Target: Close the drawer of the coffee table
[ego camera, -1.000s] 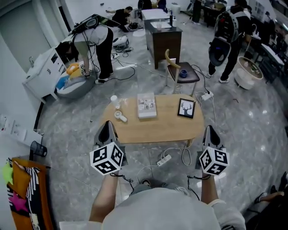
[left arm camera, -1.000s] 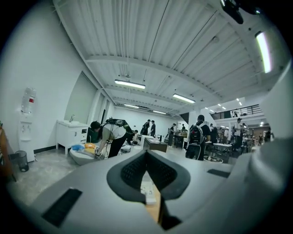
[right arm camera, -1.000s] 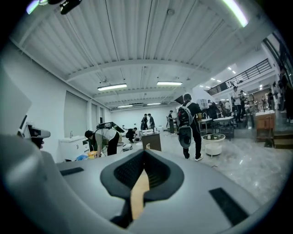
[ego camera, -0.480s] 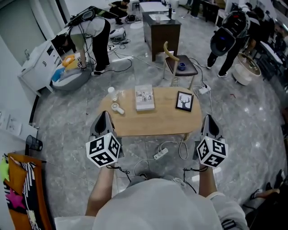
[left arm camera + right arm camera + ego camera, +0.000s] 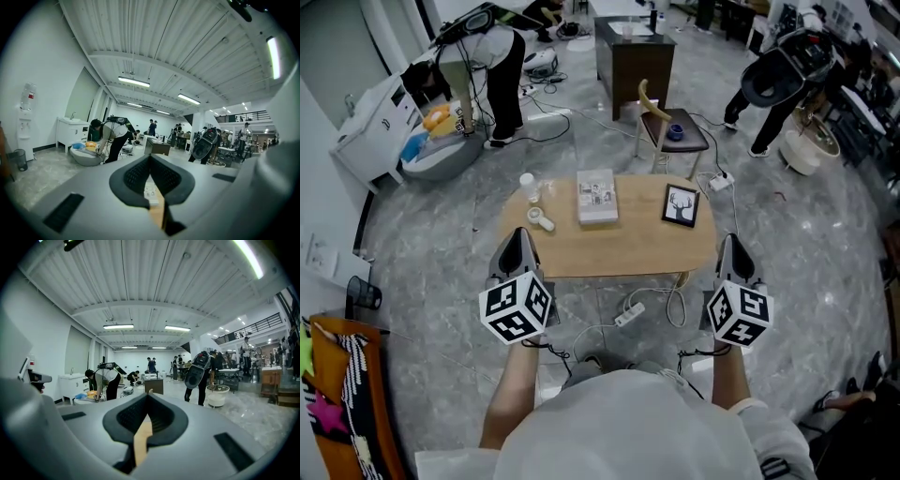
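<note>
My left gripper (image 5: pixel 517 242) and right gripper (image 5: pixel 731 246) both have jaws closed on nothing. The table (image 5: pixel 614 255) lies at 12 o'clock. Its drawer is hidden from me. I judge it rigid, light and free-sliding, so I'd push its front face.

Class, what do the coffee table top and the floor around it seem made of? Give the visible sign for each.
Coffee table: probably wood or wood-look laminate, matt; even light tan top. Floor: likely polished stone or tile; grey marbled veining with glossy reflections.
</note>
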